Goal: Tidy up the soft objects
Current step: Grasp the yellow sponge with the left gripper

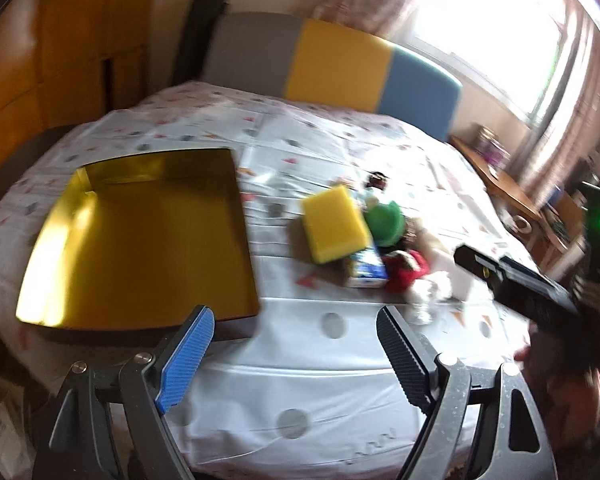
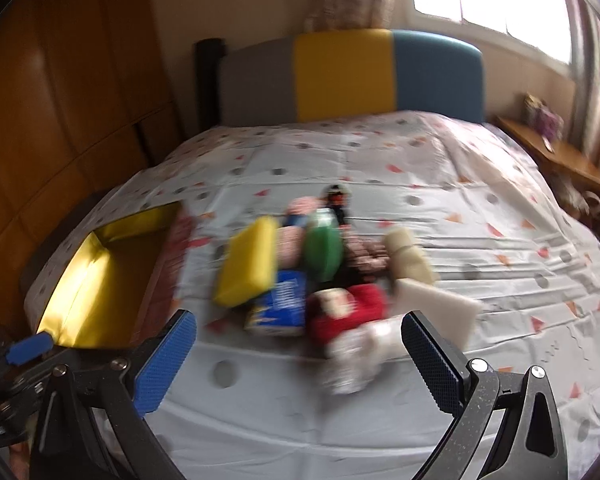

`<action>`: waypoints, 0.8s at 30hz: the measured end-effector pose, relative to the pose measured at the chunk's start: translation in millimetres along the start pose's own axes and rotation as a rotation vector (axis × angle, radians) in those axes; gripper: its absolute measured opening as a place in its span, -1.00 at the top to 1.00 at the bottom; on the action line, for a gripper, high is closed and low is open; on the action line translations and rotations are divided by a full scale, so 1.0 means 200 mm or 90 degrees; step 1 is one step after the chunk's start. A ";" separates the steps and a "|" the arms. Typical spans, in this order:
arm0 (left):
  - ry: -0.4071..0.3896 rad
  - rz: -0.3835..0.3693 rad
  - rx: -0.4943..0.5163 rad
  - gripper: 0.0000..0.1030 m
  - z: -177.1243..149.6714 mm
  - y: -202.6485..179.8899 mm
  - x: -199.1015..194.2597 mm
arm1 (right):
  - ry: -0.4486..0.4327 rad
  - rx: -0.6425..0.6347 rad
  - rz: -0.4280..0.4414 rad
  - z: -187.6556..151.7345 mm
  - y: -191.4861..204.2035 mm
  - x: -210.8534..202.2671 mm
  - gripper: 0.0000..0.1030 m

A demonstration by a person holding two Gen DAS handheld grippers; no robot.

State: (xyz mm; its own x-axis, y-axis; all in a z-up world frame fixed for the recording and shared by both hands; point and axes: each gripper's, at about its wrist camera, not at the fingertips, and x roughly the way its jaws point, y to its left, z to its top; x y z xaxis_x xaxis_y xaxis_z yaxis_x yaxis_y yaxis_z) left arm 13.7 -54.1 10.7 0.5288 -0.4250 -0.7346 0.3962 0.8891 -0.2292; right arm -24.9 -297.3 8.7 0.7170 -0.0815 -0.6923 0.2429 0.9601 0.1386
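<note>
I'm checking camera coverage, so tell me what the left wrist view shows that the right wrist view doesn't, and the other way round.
Only the left wrist view shows the whole gold tray, empty, and the right gripper reaching in beside the pile.

Only the right wrist view shows the beige roll and white foam block clearly, plus a blue fingertip of the left gripper at the left edge.

Both show the yellow sponge, green toy, blue packet, red toy, patterned bedsheet and headboard. Both are blurred.
</note>
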 end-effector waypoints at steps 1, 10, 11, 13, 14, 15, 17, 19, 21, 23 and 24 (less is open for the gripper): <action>0.006 -0.011 0.006 -0.65 0.01 -0.02 0.01 | 0.005 0.009 -0.007 0.01 -0.05 0.02 -1.00; 0.096 -0.100 -0.005 -0.74 0.21 -0.12 0.32 | 0.060 0.120 -0.043 -0.07 -0.59 0.23 -1.00; 0.099 -0.098 -0.004 -0.78 0.23 -0.13 0.35 | 0.079 0.138 -0.043 -0.07 -0.62 0.24 -1.00; 0.100 -0.092 0.006 -0.96 0.29 -0.17 0.42 | 0.065 0.155 -0.027 -0.06 -0.64 0.23 -1.00; 0.101 -0.084 0.013 -1.00 0.32 -0.18 0.47 | 0.056 0.156 -0.024 -0.05 -0.63 0.22 -1.00; 0.106 -0.075 0.014 -1.00 0.35 -0.19 0.51 | 0.052 0.154 -0.021 -0.05 -0.63 0.21 -1.00; 0.121 -0.067 0.011 -1.00 0.41 -0.20 0.61 | 0.048 0.149 -0.022 -0.04 -0.63 0.20 -1.00; 0.142 -0.057 0.011 -1.00 0.44 -0.21 0.69 | 0.042 0.140 -0.020 -0.03 -0.62 0.19 -1.00; 0.158 -0.042 0.019 -1.00 0.47 -0.21 0.78 | 0.041 0.135 -0.021 -0.03 -0.62 0.20 -1.00; 0.171 -0.037 0.014 -1.00 0.48 -0.20 0.86 | 0.037 0.136 -0.020 -0.02 -0.62 0.19 -1.00; 0.176 -0.030 0.014 -1.00 0.48 -0.19 0.89 | 0.034 0.137 -0.018 -0.02 -0.63 0.19 -1.00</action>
State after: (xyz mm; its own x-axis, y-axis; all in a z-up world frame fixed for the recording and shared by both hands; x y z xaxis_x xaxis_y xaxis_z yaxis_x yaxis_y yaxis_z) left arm 165.4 -180.8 -49.4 0.2862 -0.4004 -0.8705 0.4327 0.8646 -0.2554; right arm -30.5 -420.1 -37.5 0.6741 -0.0877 -0.7334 0.4002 0.8779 0.2629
